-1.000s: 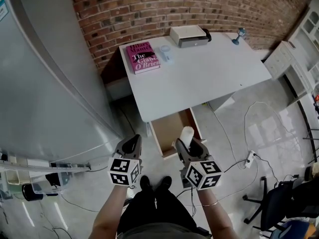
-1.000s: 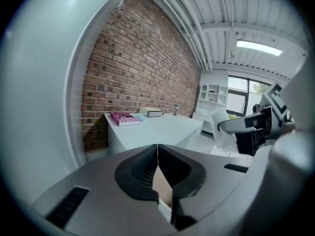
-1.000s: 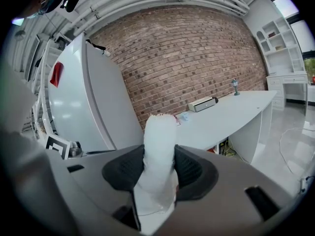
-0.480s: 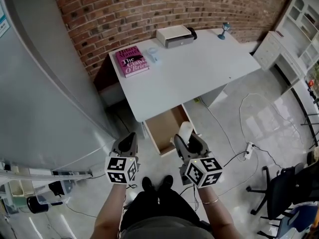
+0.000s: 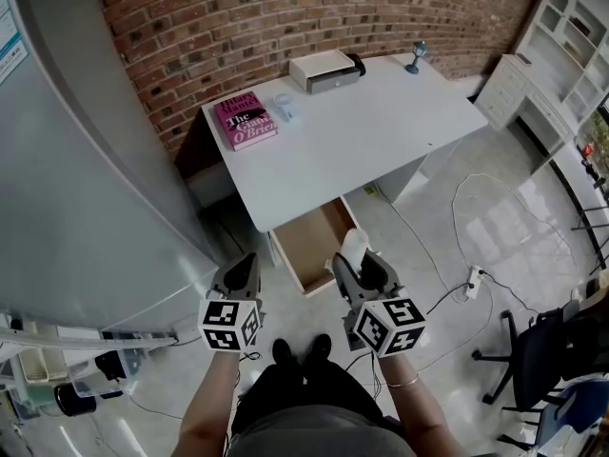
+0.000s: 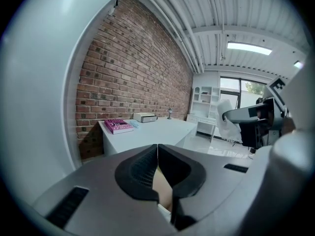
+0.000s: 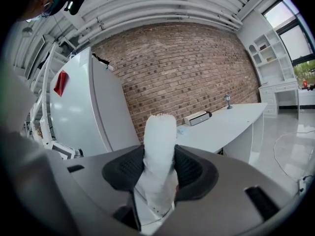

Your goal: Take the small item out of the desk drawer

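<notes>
My right gripper [image 5: 360, 260] [image 7: 158, 168] is shut on a small white packet [image 7: 158, 151] that sticks up between its black pads; in the head view the white packet [image 5: 354, 247] pokes out past the fingertips, above the floor in front of the desk. The open wooden desk drawer [image 5: 317, 244] hangs out below the white desk [image 5: 352, 136], just ahead of both grippers. My left gripper [image 5: 242, 270] [image 6: 157, 163] is shut with nothing in it, held beside the right one, to the left of the drawer.
On the desk lie a pink book [image 5: 245, 120], a white box [image 5: 324, 70], a small clear cup [image 5: 284, 108] and a little blue stand [image 5: 416, 57]. A large grey cabinet [image 5: 76, 179] stands at left. Cables and a power strip [image 5: 472, 279] lie on the floor at right, near a chair [image 5: 538, 360].
The head view has shifted, so the desk sits higher and further left in the picture. Both grippers stay together in front of the drawer, the right one still holding the packet.
</notes>
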`<state>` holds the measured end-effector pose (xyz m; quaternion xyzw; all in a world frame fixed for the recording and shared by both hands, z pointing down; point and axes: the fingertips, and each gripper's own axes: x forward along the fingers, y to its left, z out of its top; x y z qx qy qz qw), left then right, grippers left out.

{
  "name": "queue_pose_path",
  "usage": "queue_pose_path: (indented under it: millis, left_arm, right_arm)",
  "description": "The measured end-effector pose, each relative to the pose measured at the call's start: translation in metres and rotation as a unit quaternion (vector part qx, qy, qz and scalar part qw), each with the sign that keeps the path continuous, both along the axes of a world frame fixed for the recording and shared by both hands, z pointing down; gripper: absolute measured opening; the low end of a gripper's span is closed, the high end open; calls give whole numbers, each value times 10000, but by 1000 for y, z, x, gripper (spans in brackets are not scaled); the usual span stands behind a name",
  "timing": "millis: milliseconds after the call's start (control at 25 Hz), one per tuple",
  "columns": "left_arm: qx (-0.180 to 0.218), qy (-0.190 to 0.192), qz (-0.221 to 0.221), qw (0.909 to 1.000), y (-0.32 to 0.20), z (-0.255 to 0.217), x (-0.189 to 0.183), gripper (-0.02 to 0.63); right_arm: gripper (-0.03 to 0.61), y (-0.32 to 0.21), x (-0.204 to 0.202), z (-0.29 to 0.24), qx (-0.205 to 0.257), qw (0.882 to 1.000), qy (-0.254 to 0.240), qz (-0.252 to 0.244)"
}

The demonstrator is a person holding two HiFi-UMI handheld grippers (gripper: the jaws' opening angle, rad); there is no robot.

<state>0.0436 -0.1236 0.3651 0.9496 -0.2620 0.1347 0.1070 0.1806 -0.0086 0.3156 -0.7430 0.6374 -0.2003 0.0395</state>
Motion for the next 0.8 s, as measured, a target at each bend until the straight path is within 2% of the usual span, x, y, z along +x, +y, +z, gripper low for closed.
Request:
queue_pose_path:
  millis: [360,800]
  left_arm:
    - [20,19,88,10000,4,-4,5,23]
    - [-6,-45,108,9999,2,0,6,23]
  right_arm:
    - [174,7,4,-1,27,9999,137,84]
    - [172,8,13,4,-14,9998,51,207]
